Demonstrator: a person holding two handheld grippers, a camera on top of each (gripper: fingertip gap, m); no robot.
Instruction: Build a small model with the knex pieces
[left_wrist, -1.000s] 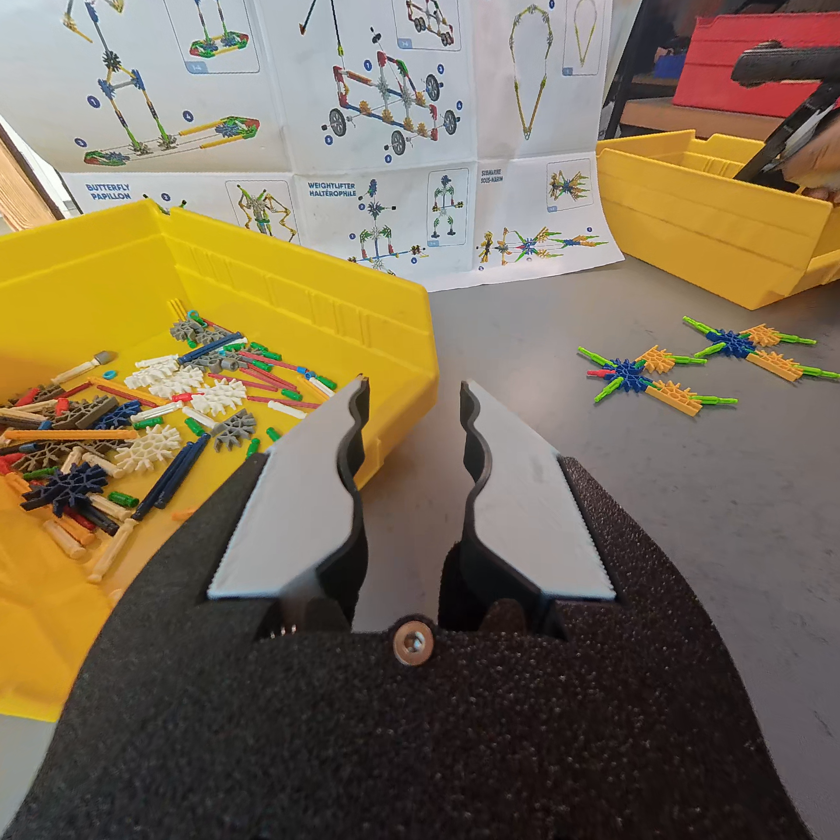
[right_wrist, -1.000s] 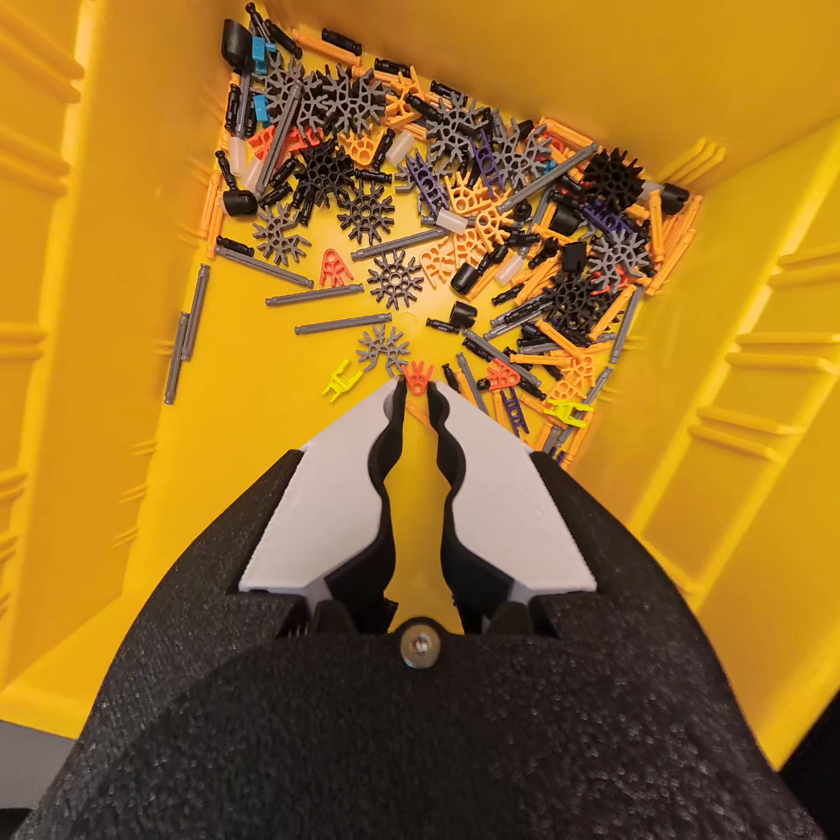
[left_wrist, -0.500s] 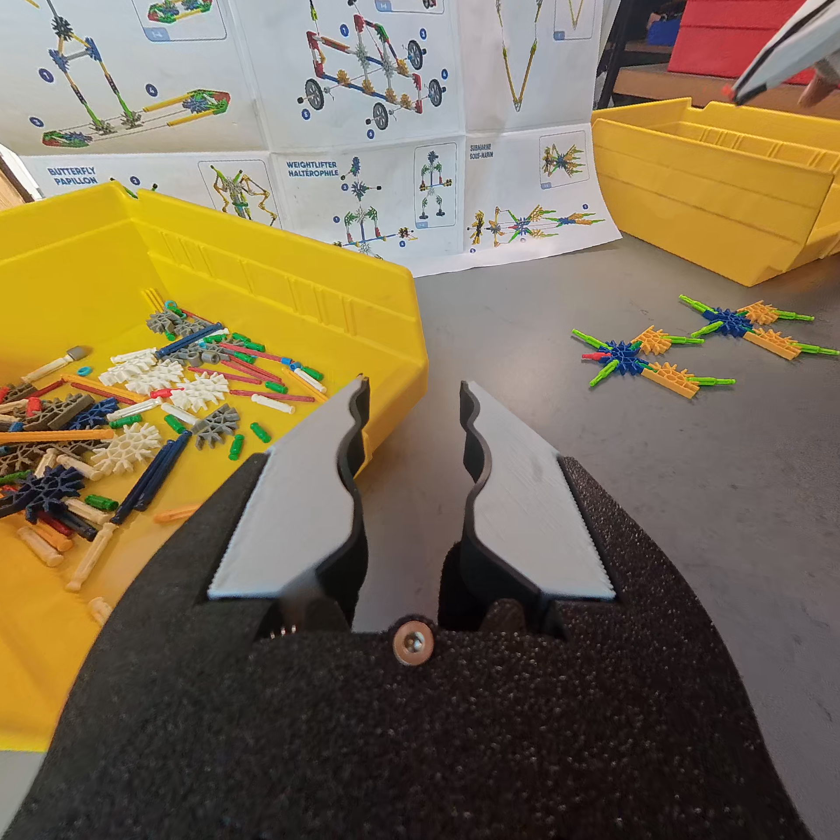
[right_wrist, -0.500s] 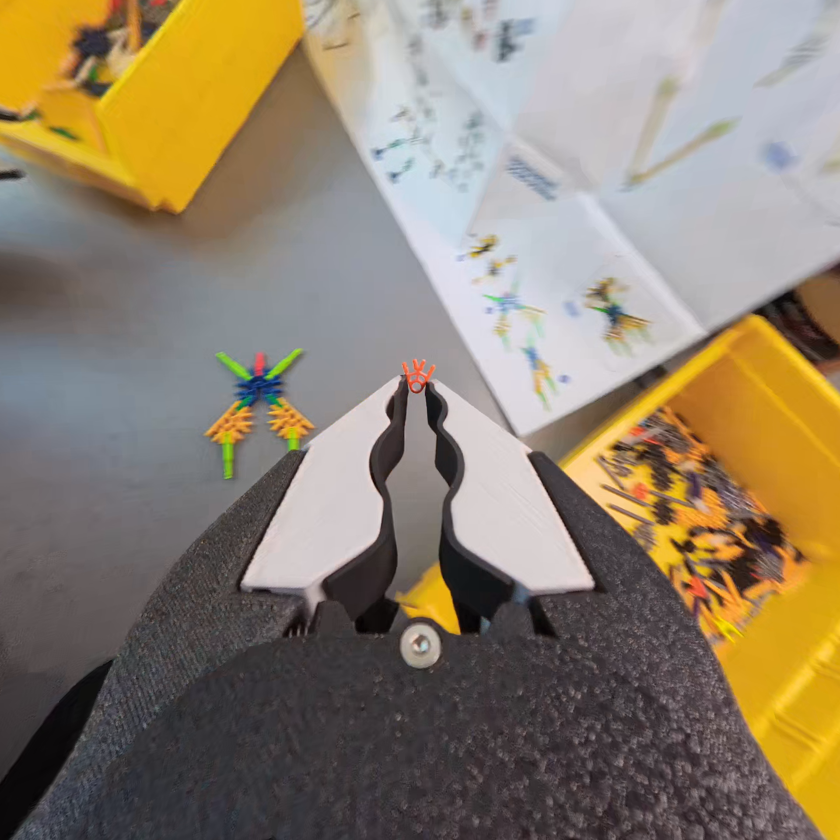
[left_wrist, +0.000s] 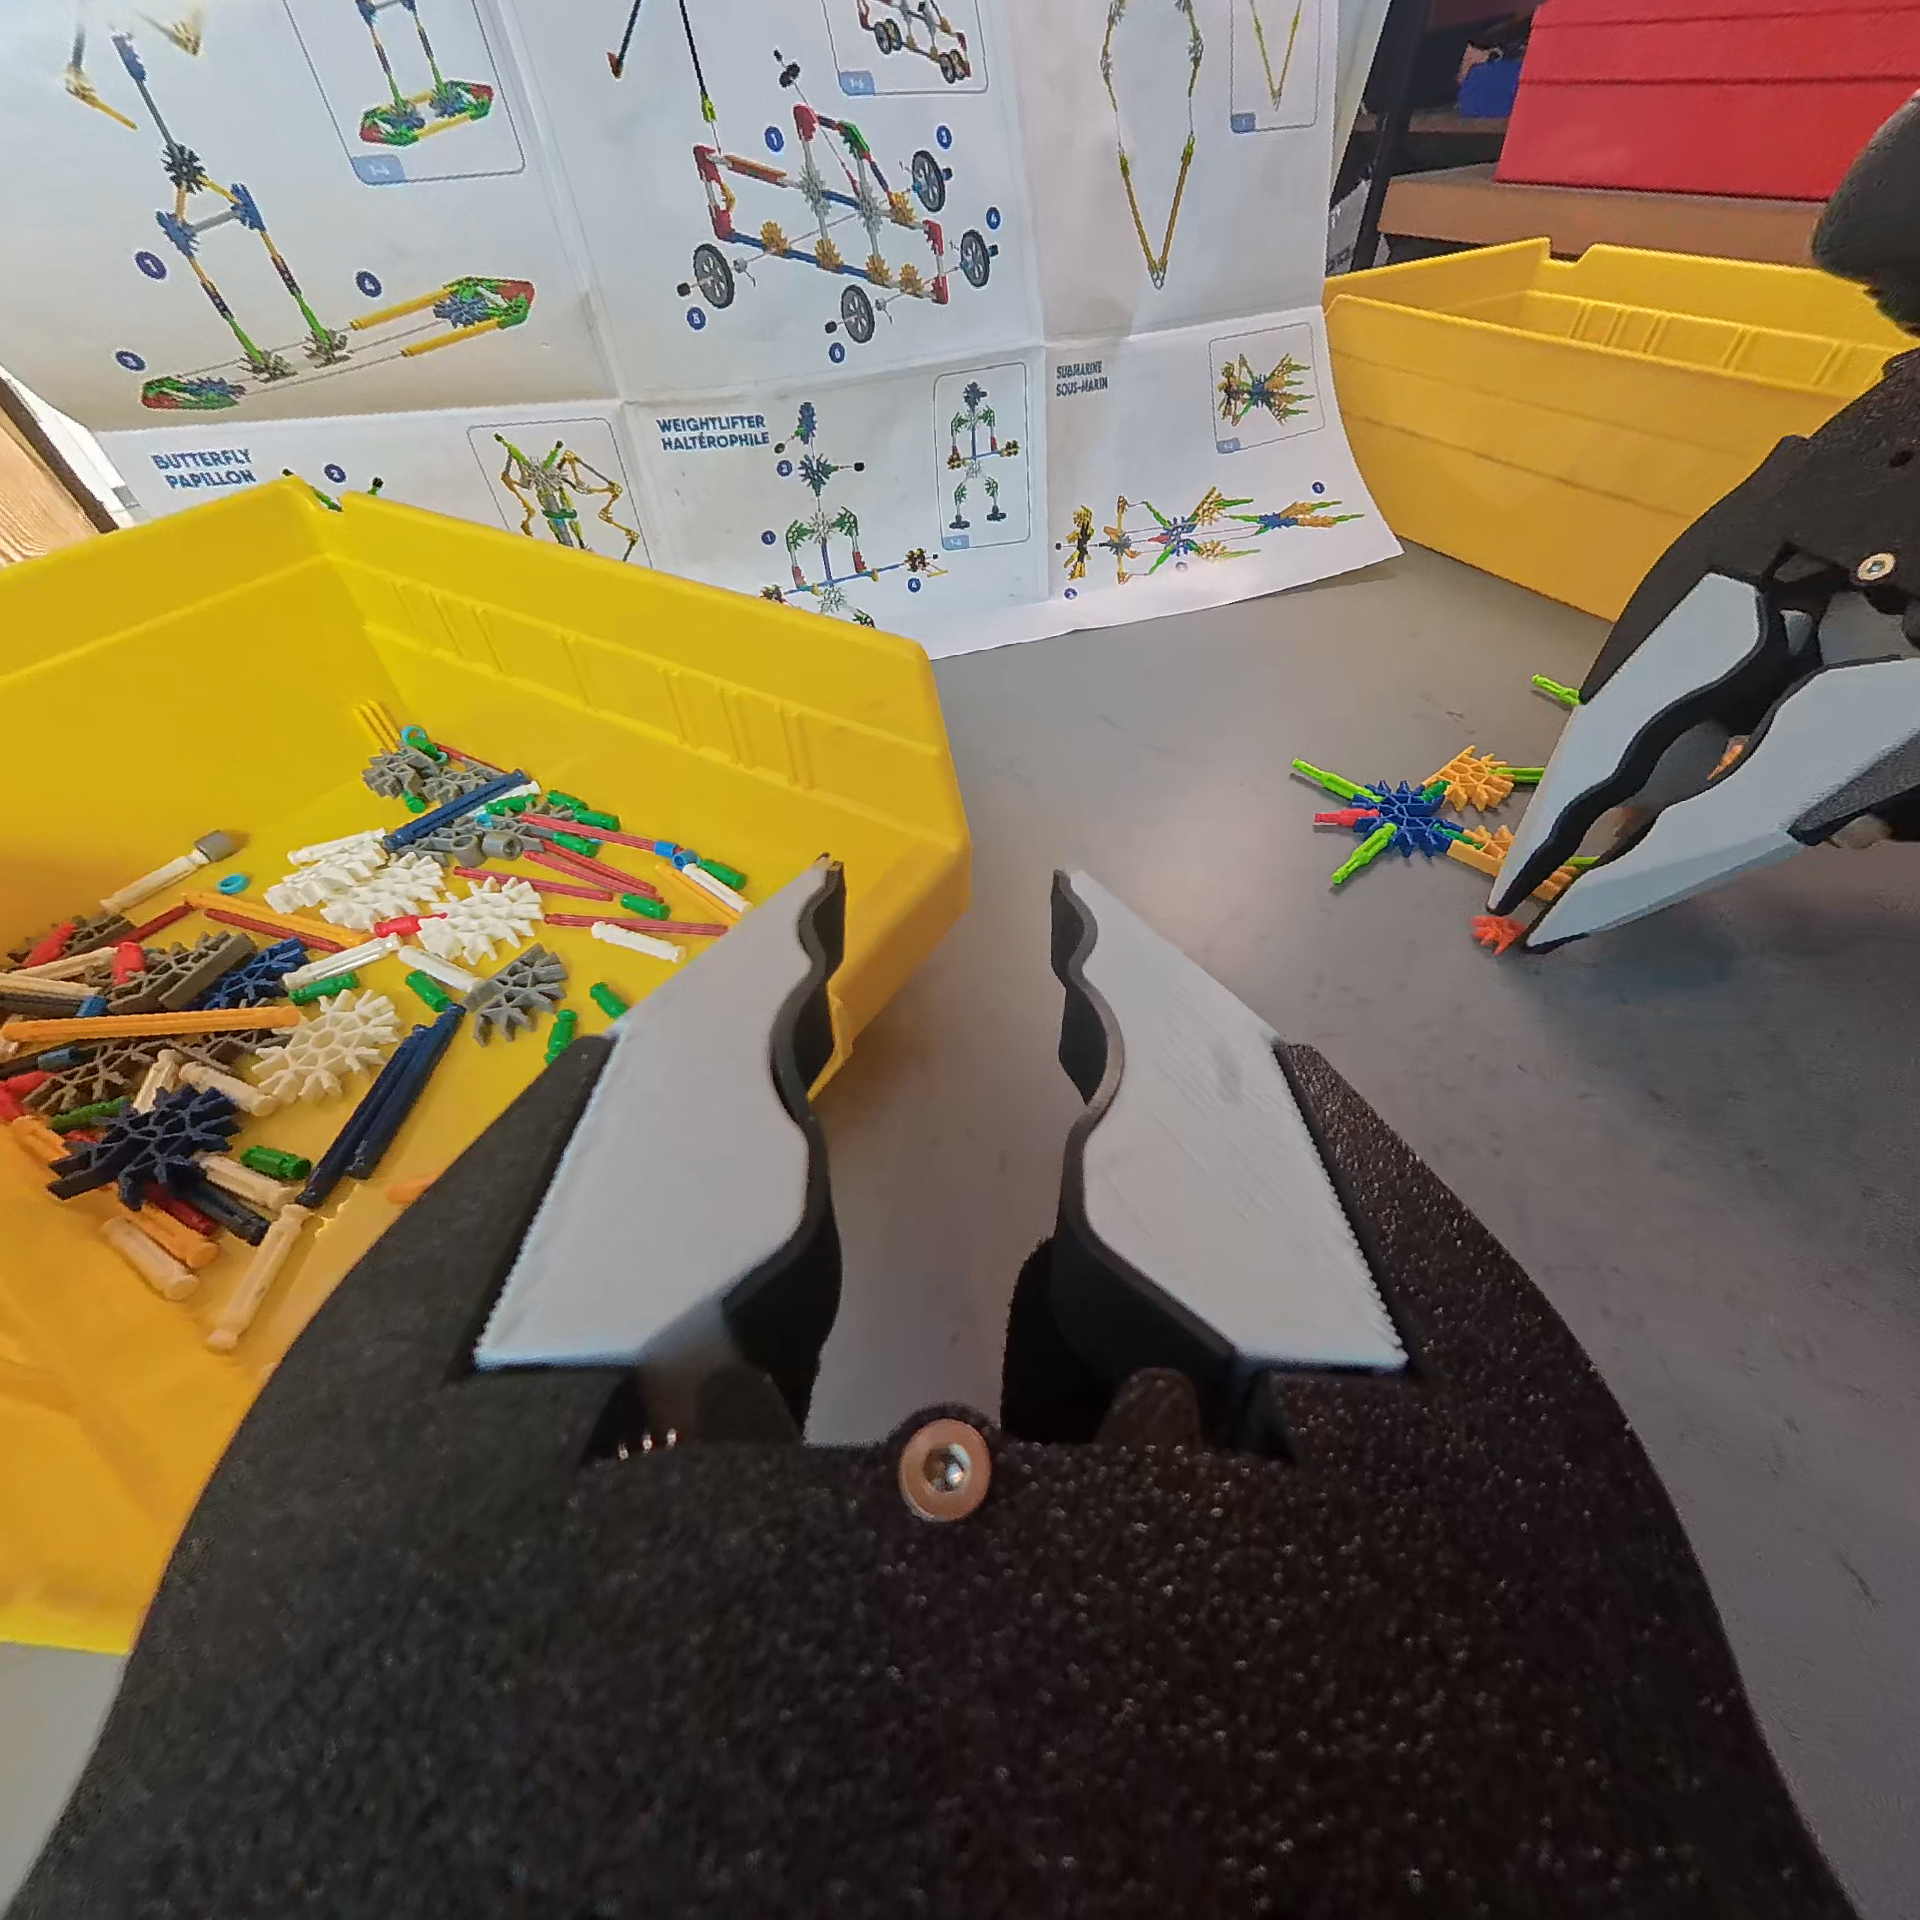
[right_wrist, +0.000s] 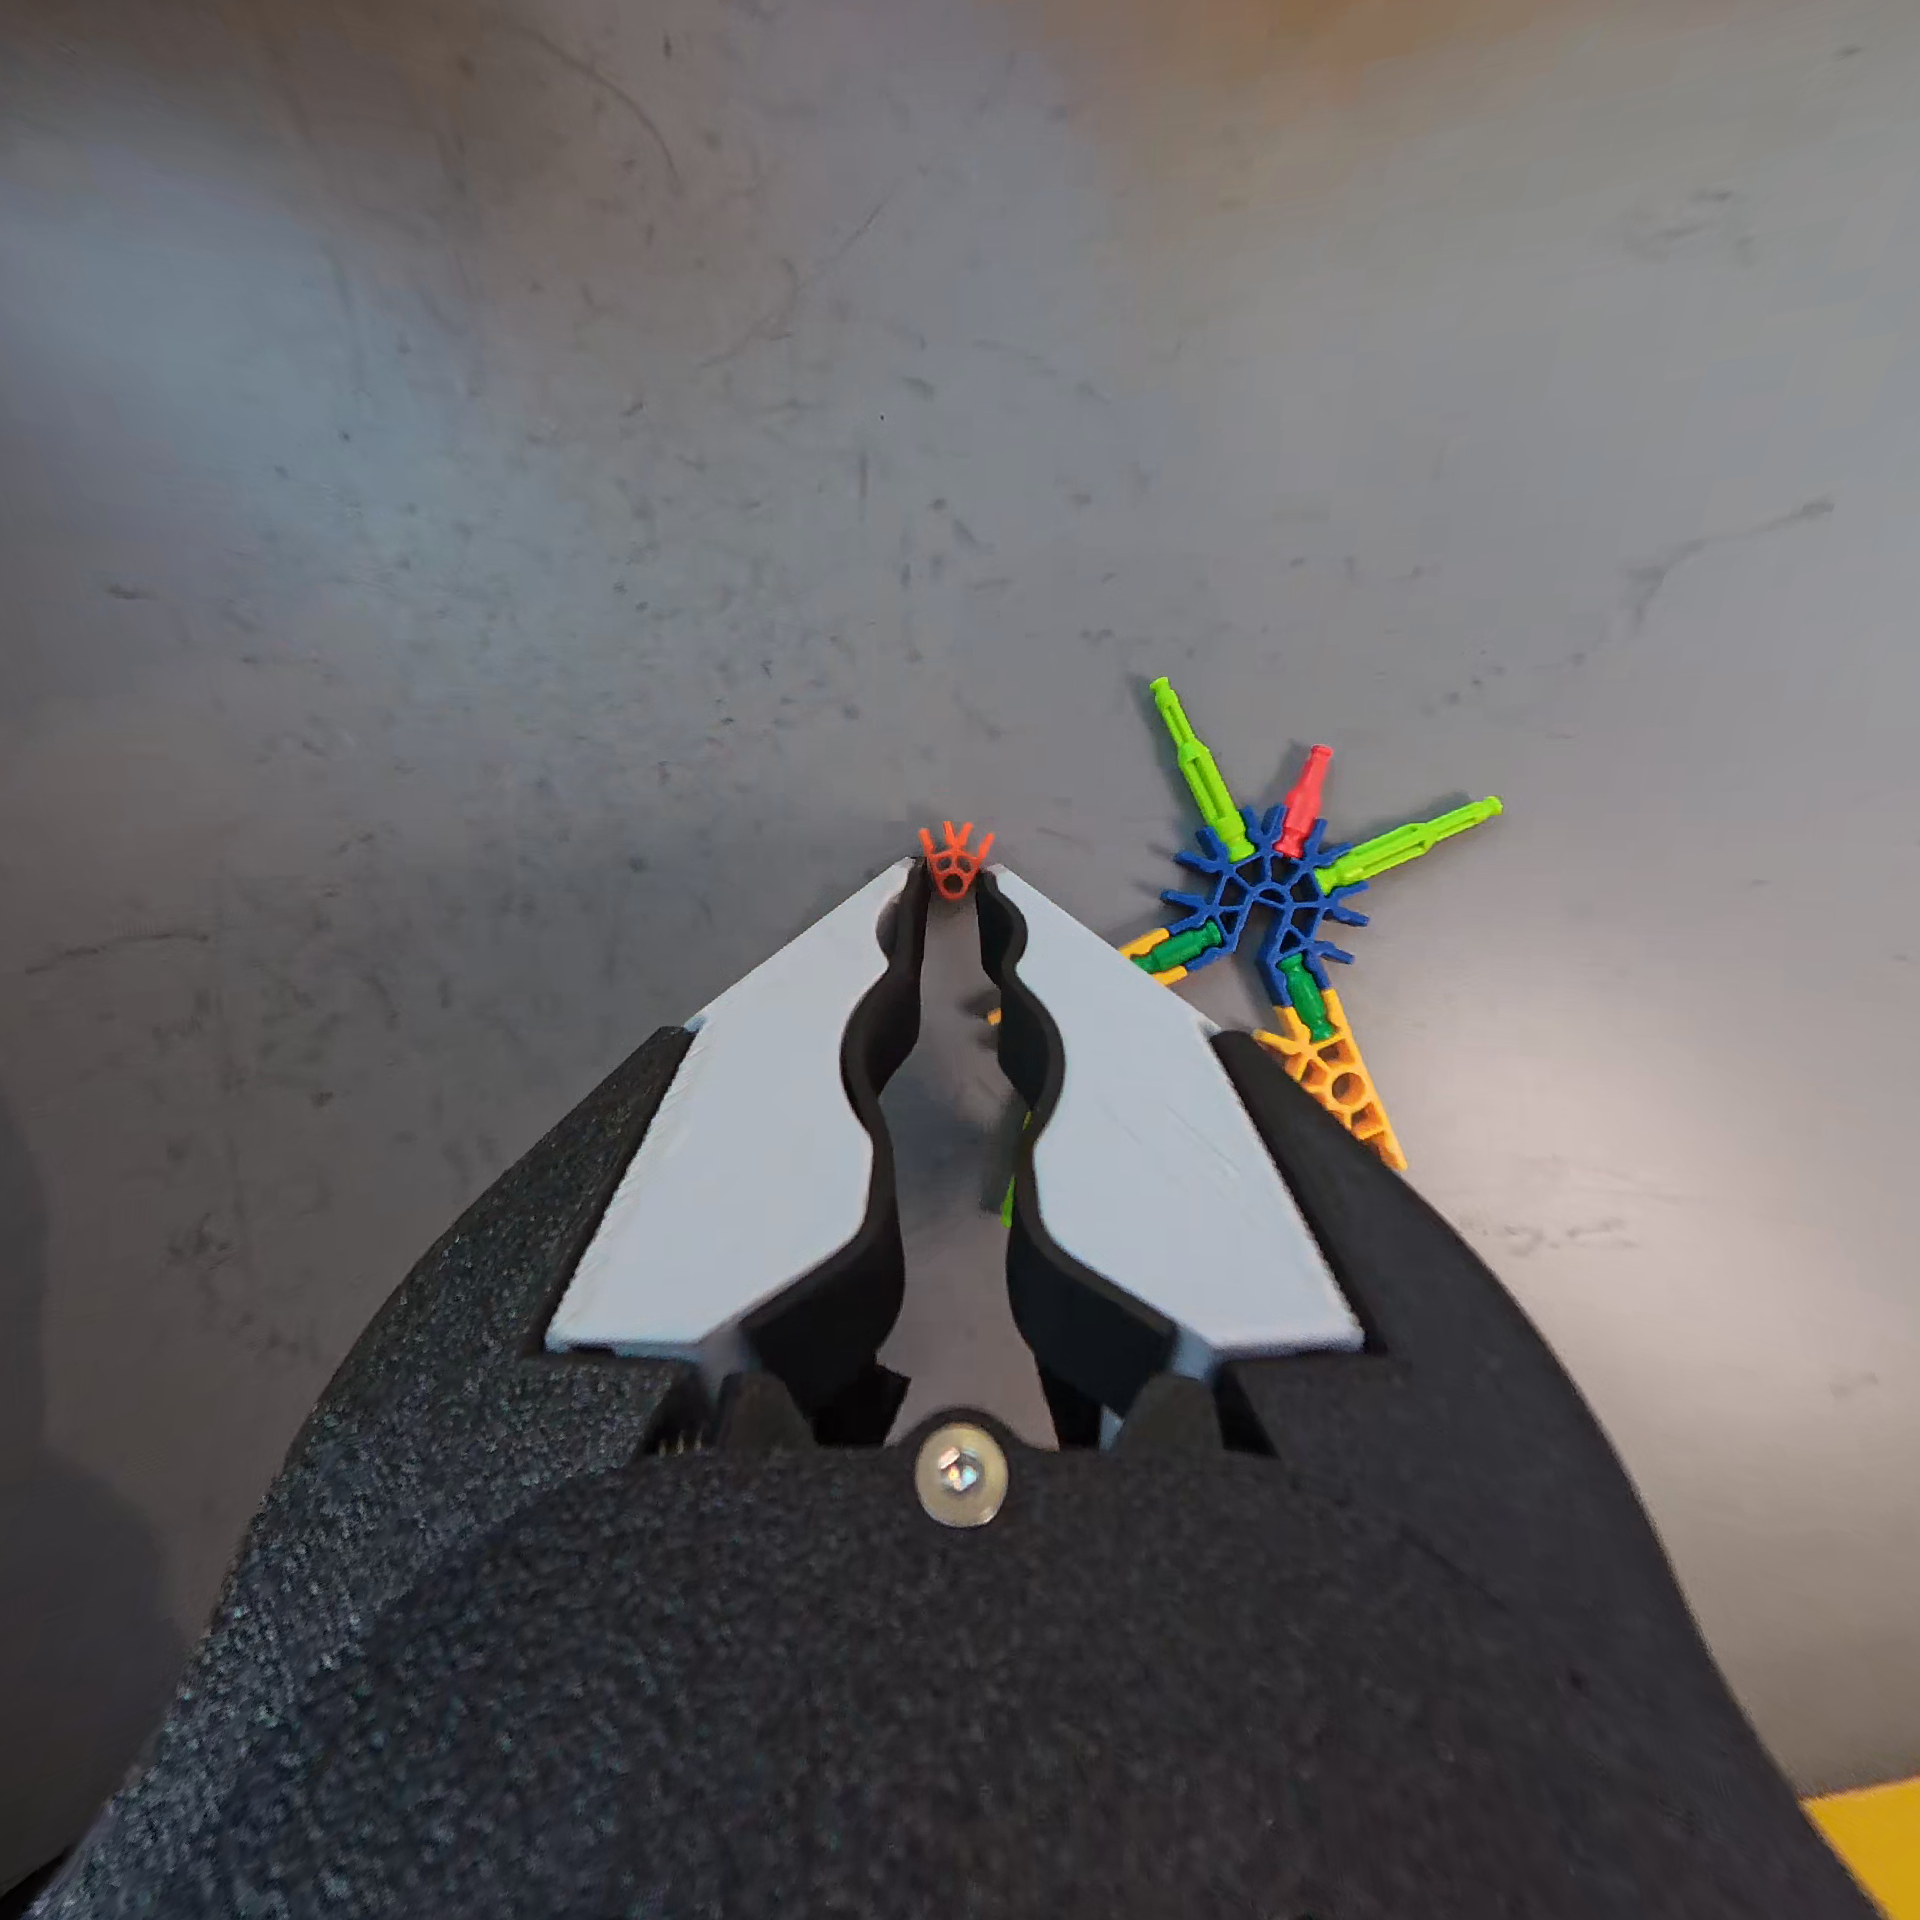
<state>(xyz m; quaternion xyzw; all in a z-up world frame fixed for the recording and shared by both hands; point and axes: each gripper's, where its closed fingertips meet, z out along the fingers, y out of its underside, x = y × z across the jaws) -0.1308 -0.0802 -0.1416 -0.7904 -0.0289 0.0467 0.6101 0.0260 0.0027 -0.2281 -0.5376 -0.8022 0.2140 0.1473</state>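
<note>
The right gripper (right_wrist: 954, 868) pinches a tiny orange connector piece (right_wrist: 955, 865) at the very tips of its two fingers, which are closed tight on it. The piece is down low at the grey table (right_wrist: 727, 468); I cannot tell if it touches the top. In the left wrist view the same gripper (left_wrist: 1519, 932) comes in from the right with the orange piece (left_wrist: 1496, 932) sticking out at its tip. Just to the right of the orange piece lies a small toy build (right_wrist: 1273, 899): a blue snowflake-shaped hub with light green rods and one red rod poking out, and orange fan-shaped pieces joined on by short dark green rods. Part of this build is hidden under the right gripper's fingers. In the left wrist view the build (left_wrist: 1405, 821) sits on the table just behind the right gripper's tip. The left gripper (left_wrist: 945, 899) holds nothing, and its two fingers are spread apart. It hangs over the table just beside the near corner of a yellow bin (left_wrist: 644, 686) on the left. That bin holds many loose rods and snowflake pieces in white, grey, blue, red, green and orange. A big folded instruction sheet (left_wrist: 831, 312) stands at the far side. Another yellow bin (left_wrist: 1558, 416) sits far to the right.
</note>
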